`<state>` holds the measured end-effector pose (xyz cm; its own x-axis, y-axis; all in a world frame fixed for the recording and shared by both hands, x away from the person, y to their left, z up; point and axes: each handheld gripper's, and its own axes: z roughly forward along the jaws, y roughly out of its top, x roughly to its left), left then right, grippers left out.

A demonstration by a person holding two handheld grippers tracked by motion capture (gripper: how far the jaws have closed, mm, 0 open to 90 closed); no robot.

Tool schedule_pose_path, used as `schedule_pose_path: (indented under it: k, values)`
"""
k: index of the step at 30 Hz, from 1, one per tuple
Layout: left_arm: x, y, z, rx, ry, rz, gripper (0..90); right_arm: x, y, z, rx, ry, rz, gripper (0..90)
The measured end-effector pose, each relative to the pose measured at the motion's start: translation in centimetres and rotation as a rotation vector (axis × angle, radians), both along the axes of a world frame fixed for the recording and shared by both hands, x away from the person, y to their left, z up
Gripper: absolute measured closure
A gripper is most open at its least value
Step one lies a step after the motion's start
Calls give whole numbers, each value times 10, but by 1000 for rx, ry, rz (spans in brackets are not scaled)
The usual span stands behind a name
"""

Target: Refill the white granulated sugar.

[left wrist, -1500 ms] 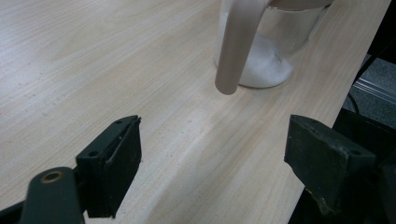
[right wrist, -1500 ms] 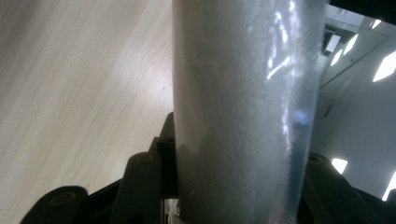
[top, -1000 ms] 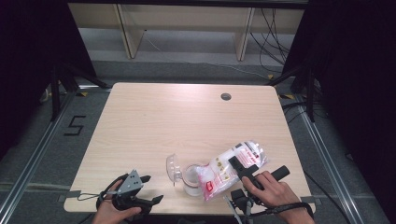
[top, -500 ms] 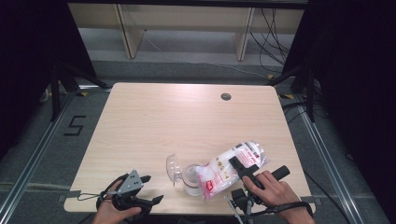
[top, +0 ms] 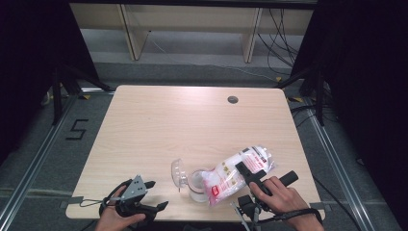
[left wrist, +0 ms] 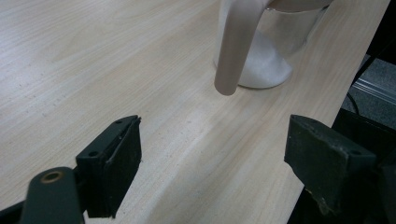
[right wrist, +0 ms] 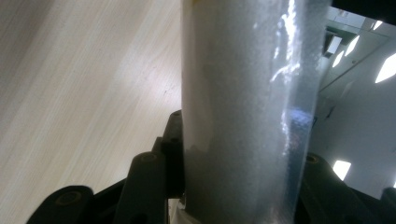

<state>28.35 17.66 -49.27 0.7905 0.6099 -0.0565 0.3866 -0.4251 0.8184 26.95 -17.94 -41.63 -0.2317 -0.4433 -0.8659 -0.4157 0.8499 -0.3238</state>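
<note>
Clear plastic bag of white powder [top: 238, 174] hasn't shifted in the last second: tipped mouth-down over the clear jar [top: 198, 183] near the table [top: 192, 125] front edge, so pouring looks mid-way. Left tool [top: 153, 196] idles open, empty; right tool [top: 254, 174] clamps the bag. Jar's hinged lid [top: 178, 172] stands open beside the mouth, nothing blocking.

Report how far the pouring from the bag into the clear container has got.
Done: the container has its lid open and white powder heaped inside. In hand: the right gripper clamps the bag, tipped over the container. Left: emptying the bag and closing the lid; the left gripper waits open.
</note>
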Motion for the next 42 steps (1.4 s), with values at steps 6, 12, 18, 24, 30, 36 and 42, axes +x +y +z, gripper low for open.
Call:
schedule_pose_path:
  k: [6,12,18,24,30,36,42]
  values:
    - [0,0,0,-1,-2,-3,185,-1,0,1,8,-6,9,636]
    - [0,0,0,-3,-4,-3,185,-2,1,1,10,2,7,639]
    - [-1,0,1,0,23,13,185,-2,1,1,12,-6,17,641]
    - [-2,0,0,1,17,13,185,-3,2,3,3,-1,12,644]
    - [0,1,0,14,1,6,185,-4,2,4,1,1,19,647]
    - [-1,0,1,1,16,13,185,-4,2,3,14,7,11,651]
    - [0,-1,-1,-17,-5,1,185,-4,2,3,20,8,5,654]
